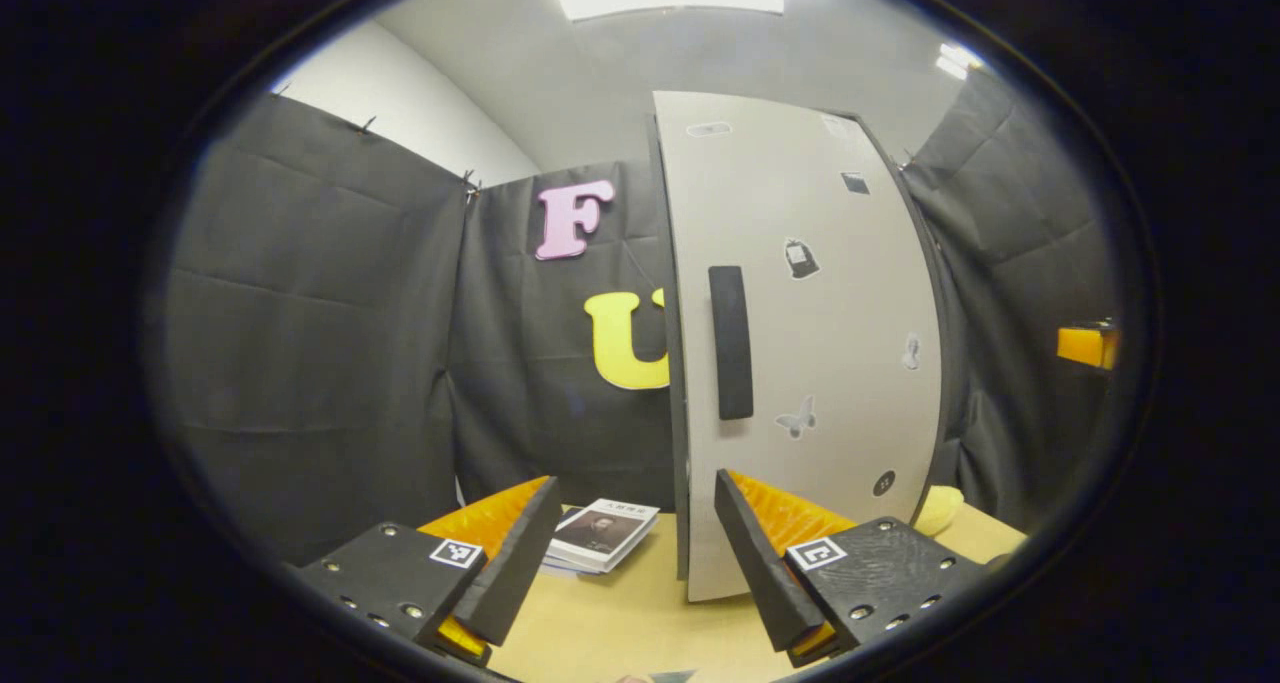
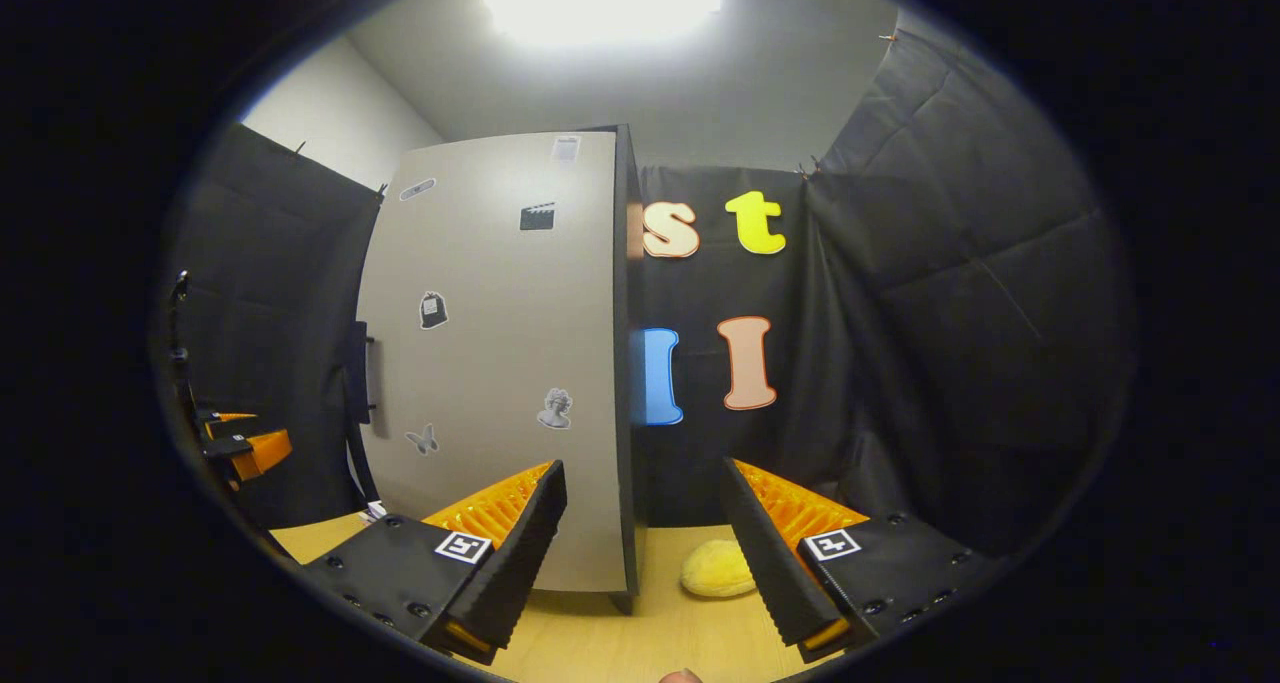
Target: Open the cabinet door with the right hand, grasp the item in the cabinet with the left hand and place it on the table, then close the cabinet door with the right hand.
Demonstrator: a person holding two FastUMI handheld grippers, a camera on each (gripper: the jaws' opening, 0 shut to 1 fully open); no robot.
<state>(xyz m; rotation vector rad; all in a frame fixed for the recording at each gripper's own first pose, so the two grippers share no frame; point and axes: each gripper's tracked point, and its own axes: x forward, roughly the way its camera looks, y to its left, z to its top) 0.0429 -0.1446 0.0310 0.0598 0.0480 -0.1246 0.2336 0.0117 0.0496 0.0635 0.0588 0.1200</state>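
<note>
Cabinet door (image 1: 800, 343) is standing shut just ahead of the left gripper (image 1: 640, 553), handle (image 1: 731, 343) above its wide-spread fingers. The right gripper (image 2: 645, 553), also spread wide, is facing the door's far edge, risking missing the handle.

A light wooden table (image 1: 620, 613) carries everything here. A tall pale cabinet (image 1: 800, 363) stands upright on it, its door shut. To one side of the cabinet, a small stack of books (image 1: 600, 535) lies flat on the tabletop, near the cabinet's foot but apart from it. On the other side, a soft yellow lump (image 2: 718, 569) rests on the wood, just beside the cabinet's lower corner.
</note>
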